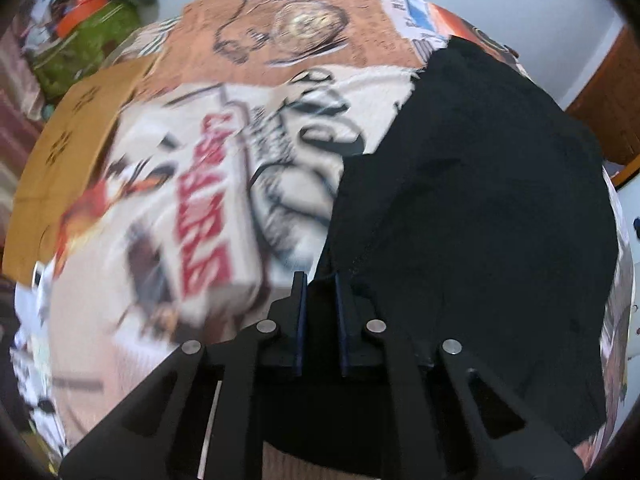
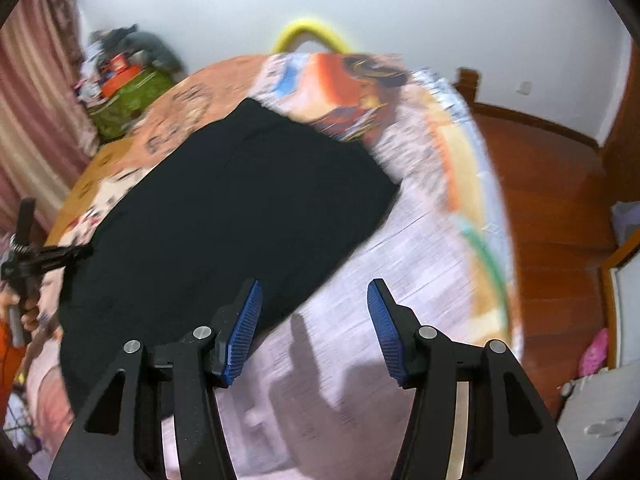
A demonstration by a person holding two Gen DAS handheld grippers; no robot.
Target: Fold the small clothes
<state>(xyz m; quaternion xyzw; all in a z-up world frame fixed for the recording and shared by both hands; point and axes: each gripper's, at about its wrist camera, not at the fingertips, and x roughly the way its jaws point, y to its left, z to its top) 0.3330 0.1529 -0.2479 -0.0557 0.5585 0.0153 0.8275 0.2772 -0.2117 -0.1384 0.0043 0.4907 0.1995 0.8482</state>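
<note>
Fingers of the left gripper [image 1: 319, 292] stand narrow, pinching the near edge of the black cloth garment [image 1: 472, 208]. Fingers of the right gripper [image 2: 314, 300] stand apart, empty, just beside that garment's near corner. The garment lies flat on the printed, multicoloured bedspread [image 2: 420, 220]. Judgement: hold the pinch firm, lift low, and carry the edge straight across towards the far hem.

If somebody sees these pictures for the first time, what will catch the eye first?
A black cloth lies spread flat on a bed cover with bright comic prints. The left claw is nearly shut on the cloth's edge, while the right claw hangs open over the bare cover beside it.
</note>
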